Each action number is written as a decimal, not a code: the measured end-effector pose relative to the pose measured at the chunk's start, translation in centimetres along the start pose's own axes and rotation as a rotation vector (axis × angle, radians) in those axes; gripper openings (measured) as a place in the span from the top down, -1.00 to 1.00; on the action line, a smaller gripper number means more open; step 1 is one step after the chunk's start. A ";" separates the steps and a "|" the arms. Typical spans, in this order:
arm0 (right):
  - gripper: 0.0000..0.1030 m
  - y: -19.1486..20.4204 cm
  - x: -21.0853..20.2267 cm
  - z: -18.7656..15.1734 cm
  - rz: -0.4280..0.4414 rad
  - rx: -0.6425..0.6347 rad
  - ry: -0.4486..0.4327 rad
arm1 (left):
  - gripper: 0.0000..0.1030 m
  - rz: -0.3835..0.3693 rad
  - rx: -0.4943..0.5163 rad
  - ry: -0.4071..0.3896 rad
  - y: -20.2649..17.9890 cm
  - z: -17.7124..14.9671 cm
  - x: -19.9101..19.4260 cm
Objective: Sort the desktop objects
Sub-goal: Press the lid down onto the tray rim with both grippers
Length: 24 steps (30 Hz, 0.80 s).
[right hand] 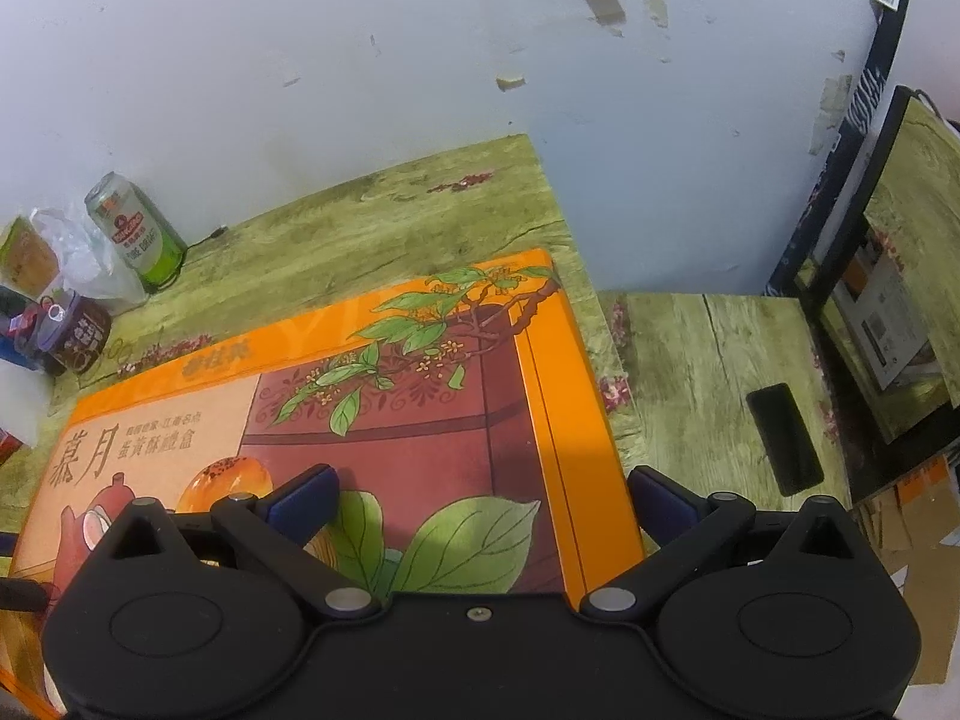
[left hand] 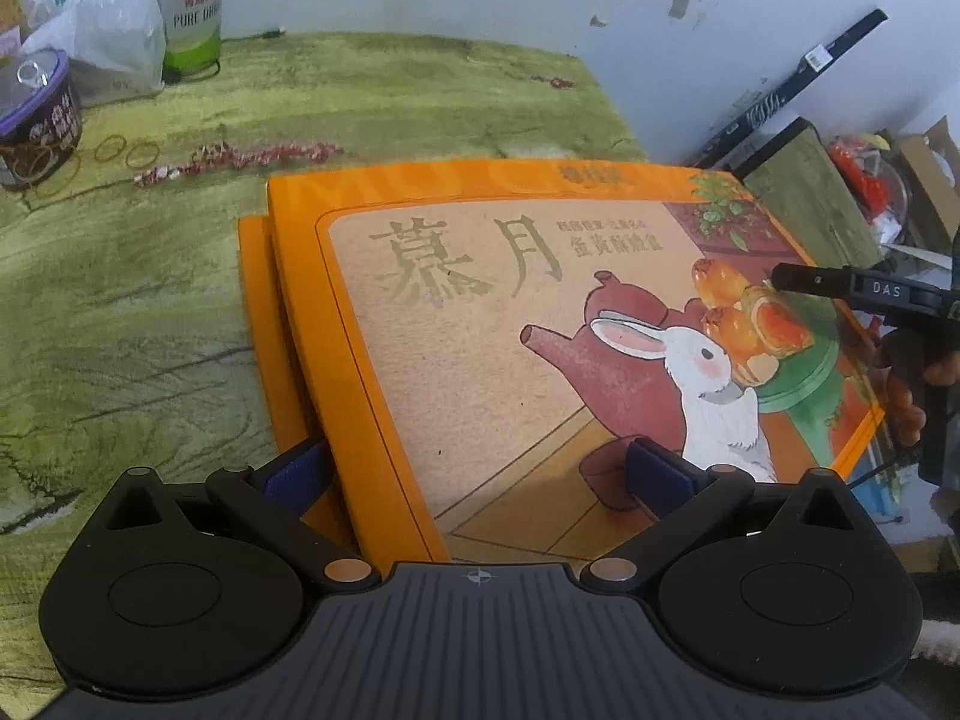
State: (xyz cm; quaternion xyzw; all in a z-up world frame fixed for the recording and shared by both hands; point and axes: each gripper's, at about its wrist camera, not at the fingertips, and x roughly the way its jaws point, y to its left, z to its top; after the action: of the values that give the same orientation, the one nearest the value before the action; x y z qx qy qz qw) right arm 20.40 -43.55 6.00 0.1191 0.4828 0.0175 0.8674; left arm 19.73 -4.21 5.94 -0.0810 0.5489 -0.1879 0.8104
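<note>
- Step in hand, as judged: two-handed pickup of the flat orange cardboard gift box [left hand: 510, 324], which lies on the green wood-grain table [left hand: 150, 312].
- Left gripper [left hand: 480, 474]: fingers wide apart, straddling the box's left edge, gripping nothing.
- Right gripper [right hand: 480, 495]: likewise spread, over its right edge.
- Box: long axis left to right; printed title faces the person.
- Next move: close both together and lift level.

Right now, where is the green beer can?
In the left wrist view the green beer can stands upright at the table's far left edge by the wall, beside a plastic bag, beyond the orange box.
</note>
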 end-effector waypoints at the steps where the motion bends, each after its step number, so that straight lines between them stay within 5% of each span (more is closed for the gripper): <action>1: -0.99 0.0 -0.1 0.1 0.001 0.002 -0.003 | -1.00 0.002 0.003 -0.007 -0.1 0.0 -0.1; 24: -0.99 1.5 2.5 0.9 0.018 -0.038 0.030 | -1.00 0.029 -0.063 0.045 2.2 0.0 1.5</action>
State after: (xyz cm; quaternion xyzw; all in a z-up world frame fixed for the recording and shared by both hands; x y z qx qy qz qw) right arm 22.59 -41.94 4.65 0.1069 0.4943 0.0363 0.8620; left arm 20.65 -2.80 3.94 -0.0943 0.5739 -0.1604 0.7975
